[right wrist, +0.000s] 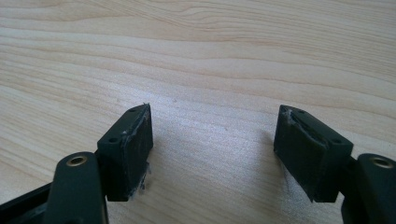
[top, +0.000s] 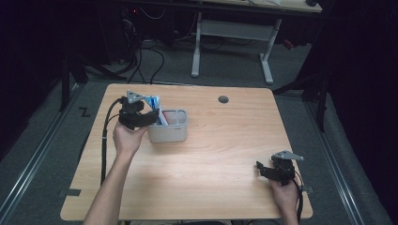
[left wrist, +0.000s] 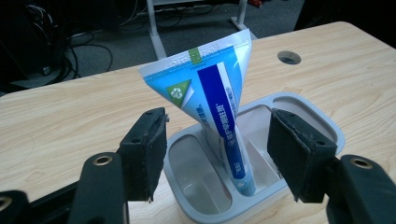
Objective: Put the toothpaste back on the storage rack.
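Observation:
A blue and white toothpaste tube stands cap-down and leaning in a grey divided holder at the table's far left. My left gripper is open, with one jaw on each side of the tube and a gap to both pads. From above, the left gripper sits at the left side of the holder, and the tube pokes up behind it. My right gripper rests near the front right edge. In its own view the right gripper is open over bare wood with nothing between the jaws.
The wooden table has a round cable hole at the far middle. Beyond the table stand a white desk frame and loose cables on the grey floor. The holder's other compartments look empty.

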`<state>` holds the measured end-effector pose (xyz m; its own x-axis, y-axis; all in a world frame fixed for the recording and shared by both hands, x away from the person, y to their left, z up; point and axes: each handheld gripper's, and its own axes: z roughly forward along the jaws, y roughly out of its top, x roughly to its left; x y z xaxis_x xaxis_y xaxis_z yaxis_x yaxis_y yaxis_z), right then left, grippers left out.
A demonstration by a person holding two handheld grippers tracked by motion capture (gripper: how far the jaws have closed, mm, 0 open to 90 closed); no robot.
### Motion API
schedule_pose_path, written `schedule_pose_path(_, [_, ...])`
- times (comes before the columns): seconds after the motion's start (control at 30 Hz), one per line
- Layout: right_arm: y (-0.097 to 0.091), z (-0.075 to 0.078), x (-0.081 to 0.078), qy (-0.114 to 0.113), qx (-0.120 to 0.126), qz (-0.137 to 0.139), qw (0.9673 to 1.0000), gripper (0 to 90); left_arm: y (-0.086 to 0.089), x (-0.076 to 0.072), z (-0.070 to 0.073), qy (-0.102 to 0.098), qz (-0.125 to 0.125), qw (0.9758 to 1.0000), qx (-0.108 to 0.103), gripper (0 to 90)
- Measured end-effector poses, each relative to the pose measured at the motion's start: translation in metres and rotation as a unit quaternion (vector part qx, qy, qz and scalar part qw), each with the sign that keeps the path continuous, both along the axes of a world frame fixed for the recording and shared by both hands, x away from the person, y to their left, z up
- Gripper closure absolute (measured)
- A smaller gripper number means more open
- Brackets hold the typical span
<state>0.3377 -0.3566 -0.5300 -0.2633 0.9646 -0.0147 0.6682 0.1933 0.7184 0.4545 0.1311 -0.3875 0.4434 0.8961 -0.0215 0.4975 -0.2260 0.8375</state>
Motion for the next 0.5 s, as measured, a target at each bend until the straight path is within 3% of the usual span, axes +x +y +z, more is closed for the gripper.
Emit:
schedule_pose_path(0.3, [0.000,0.000,0.000,-0.001,0.000,0.001,1.0000,28.2,0.010,-0.009,0.006,-0.011,0.001,0.9999,0.004,37.0])
schedule_pose_path(0.5, [0.000,0.000,0.000,-0.001,-0.001,0.002,1.0000,28.2,0.016,-0.018,0.011,-0.020,0.003,0.9998,-0.003,36.6])
